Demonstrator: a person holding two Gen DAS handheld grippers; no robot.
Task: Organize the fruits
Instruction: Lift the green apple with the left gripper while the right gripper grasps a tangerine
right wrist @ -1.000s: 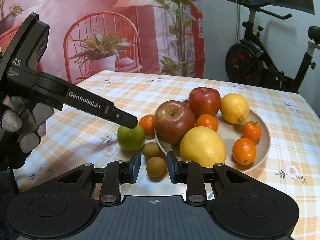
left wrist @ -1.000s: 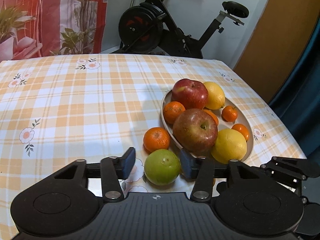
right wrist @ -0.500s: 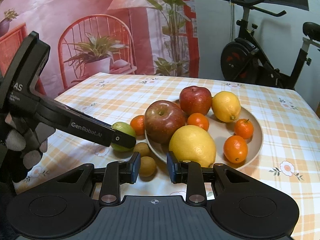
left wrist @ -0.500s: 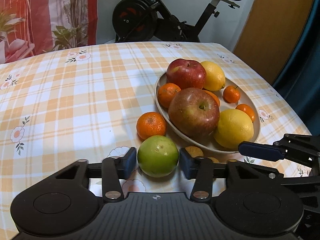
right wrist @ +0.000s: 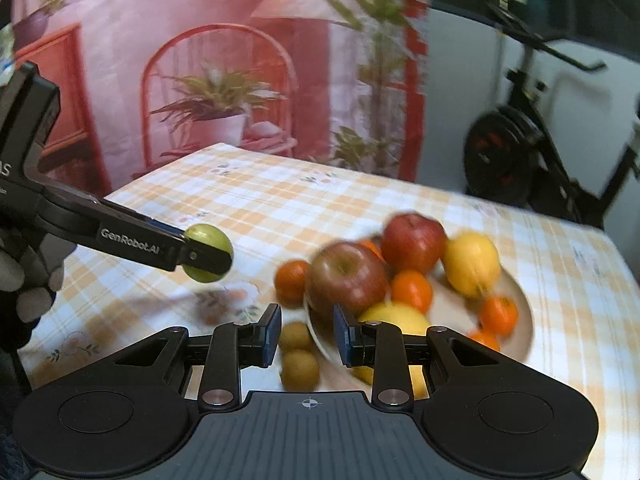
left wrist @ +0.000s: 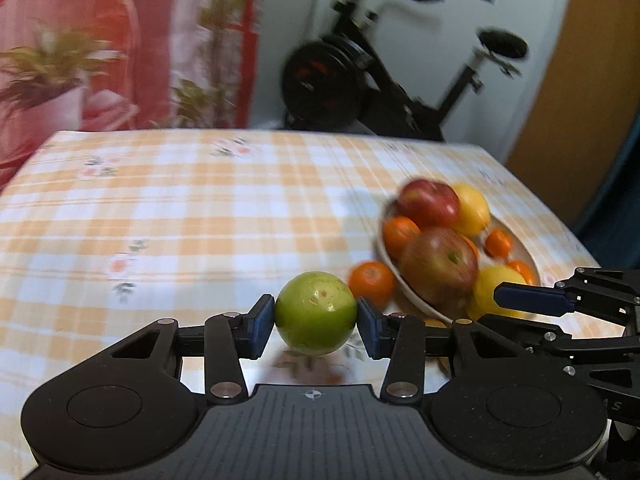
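Left gripper has the green fruit pinched between both pads, held clear above the worktop, left of the plate. Right gripper hangs open and empty over two small brown fruits lying beside the plate's near rim. The plate looks mostly loaded: apples, lemons, oranges. Left to go, I'd say: the green one, a loose orange and the brown pair. "GenRobot.AI" reads along the left gripper's finger.
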